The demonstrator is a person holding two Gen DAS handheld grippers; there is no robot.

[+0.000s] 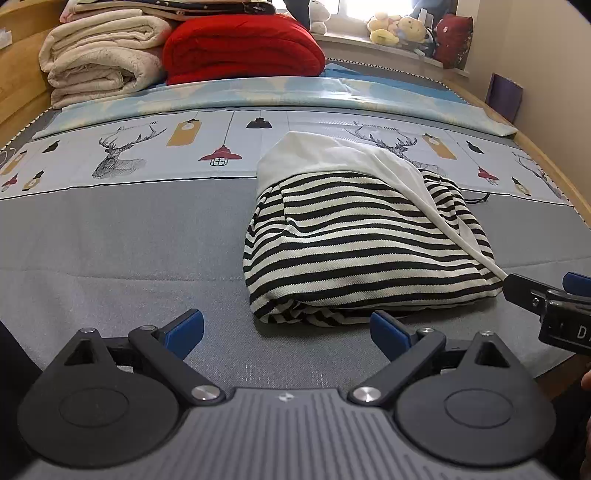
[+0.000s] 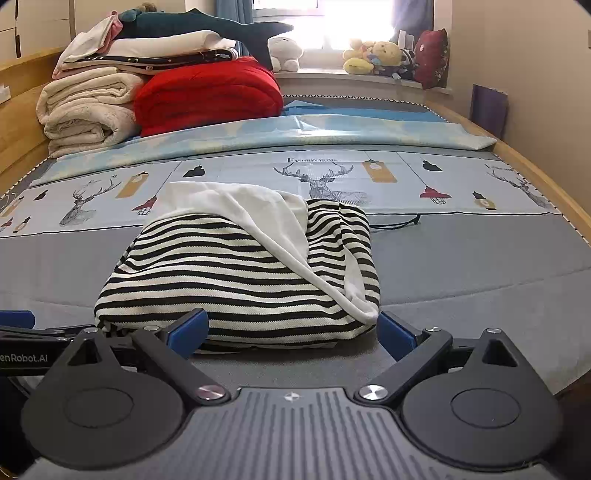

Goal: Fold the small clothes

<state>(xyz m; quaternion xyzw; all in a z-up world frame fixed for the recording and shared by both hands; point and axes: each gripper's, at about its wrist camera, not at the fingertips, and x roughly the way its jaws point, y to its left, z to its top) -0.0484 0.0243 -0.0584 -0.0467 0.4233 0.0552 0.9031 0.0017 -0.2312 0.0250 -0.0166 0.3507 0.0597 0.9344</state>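
A black-and-white striped garment point(image 1: 362, 243) with a white lining lies folded in a bundle on the grey bed sheet point(image 1: 110, 240). My left gripper point(image 1: 286, 332) is open and empty, low over the sheet just in front of the bundle's near left corner. My right gripper point(image 2: 293, 332) is open, its blue fingers either side of the bundle's near edge point(image 2: 236, 273). The right gripper also shows at the right edge of the left wrist view point(image 1: 546, 295), close to the white lining's tip.
Folded cream blankets point(image 1: 99, 55) and a red blanket point(image 1: 243, 48) are stacked at the bed's far left. A patterned deer cover point(image 1: 147, 147) lies across the bed. Plush toys point(image 1: 399, 27) sit on the windowsill. The wooden bed frame point(image 1: 546, 162) runs along the right.
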